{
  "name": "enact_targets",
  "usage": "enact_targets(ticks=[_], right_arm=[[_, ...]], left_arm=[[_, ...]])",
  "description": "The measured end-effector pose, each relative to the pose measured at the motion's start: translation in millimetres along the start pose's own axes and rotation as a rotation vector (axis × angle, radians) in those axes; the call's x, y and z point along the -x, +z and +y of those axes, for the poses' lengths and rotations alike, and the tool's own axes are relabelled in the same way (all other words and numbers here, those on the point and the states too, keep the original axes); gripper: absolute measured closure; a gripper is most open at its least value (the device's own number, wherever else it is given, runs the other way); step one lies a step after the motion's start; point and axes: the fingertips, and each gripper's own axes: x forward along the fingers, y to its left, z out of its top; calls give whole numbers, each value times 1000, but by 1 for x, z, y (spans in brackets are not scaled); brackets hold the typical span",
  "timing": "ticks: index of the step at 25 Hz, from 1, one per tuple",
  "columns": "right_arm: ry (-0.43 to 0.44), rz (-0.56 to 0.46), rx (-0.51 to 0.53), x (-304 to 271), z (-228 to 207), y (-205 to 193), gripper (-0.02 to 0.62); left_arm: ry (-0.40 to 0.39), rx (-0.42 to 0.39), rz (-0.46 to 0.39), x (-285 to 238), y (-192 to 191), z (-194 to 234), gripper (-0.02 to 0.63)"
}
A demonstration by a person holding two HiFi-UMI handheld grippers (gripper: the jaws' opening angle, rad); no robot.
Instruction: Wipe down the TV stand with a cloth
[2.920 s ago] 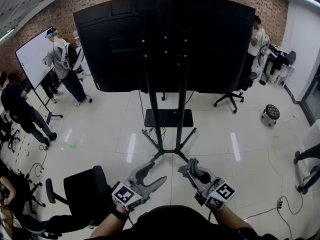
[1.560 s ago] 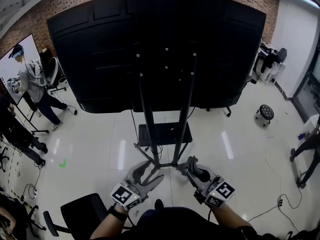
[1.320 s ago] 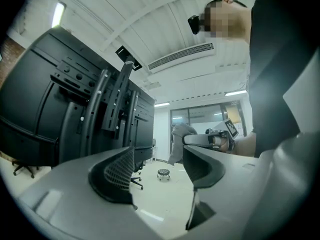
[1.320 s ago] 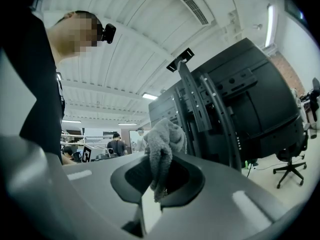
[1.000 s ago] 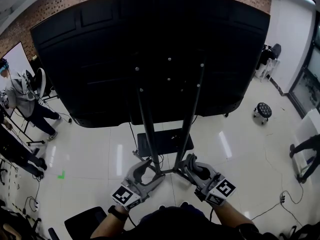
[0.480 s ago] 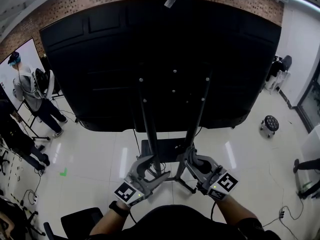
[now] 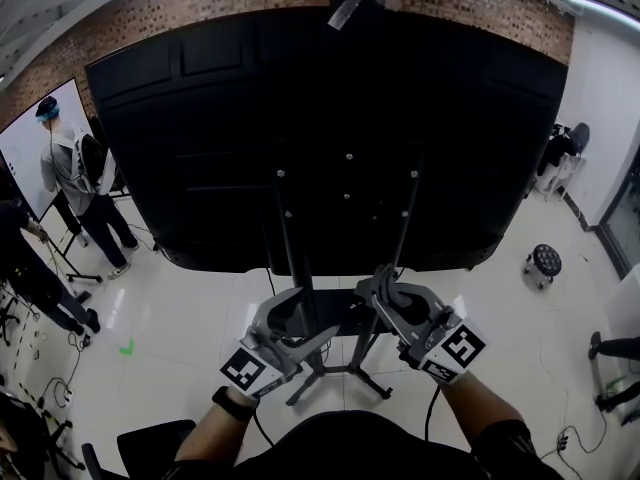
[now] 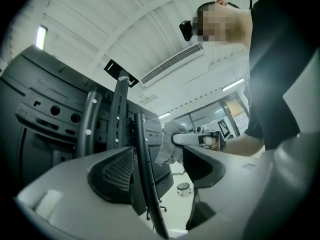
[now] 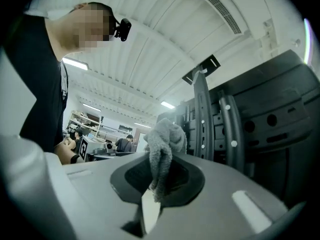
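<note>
**Right gripper.** The right gripper [image 7: 384, 290] was closed on the cloth [image 9: 164, 143]. The grey cloth was pinched between the two jaws, and a bunched fold stood up above them. Ahead of this gripper and slightly to its right stood the TV stand [image 9: 202, 115]. Its black drilled bars ran up the back of the TV [image 9: 280, 99]. The cloth lay close to the nearer bar. Contact between them could not be confirmed.

**Left gripper.** The left gripper [image 7: 298, 320] had its jaws apart and gripped nothing. One thin black upright [image 8: 143, 179] of the stand passed between the jaws, close against the left-hand pad. Whether pad and upright touched could not be determined. The right gripper, with the cloth, was near this gripper's right side at about the same height.

**Position at the stand.** In the head view, each gripper was at one upright of the stand's lower section. Both were above the base legs [image 7: 345, 376], and the small shelf [image 7: 348, 318] showed between them.

**Surroundings.** Well to the left of the left gripper, a person [image 7: 75, 173] stood at a whiteboard [image 7: 25, 143]. Well to the right of the right gripper, a stool [image 7: 546, 261] stood on the floor.
</note>
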Motion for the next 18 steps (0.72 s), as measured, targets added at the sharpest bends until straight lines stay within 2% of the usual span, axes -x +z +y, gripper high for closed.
enact_targets(ticks=[5,12,18], right_arm=[[13,-17,148,-13,-16,42,572],[21,-11,350,-36,-38,98,572],[7,-59,444,-58,-65,149,572]], left_arm=[[-22,-43,-82,-17,45,15,282],[-44,-126,-138,-42,100,29,282],[-86,-232,-181,-66,148,30,282]])
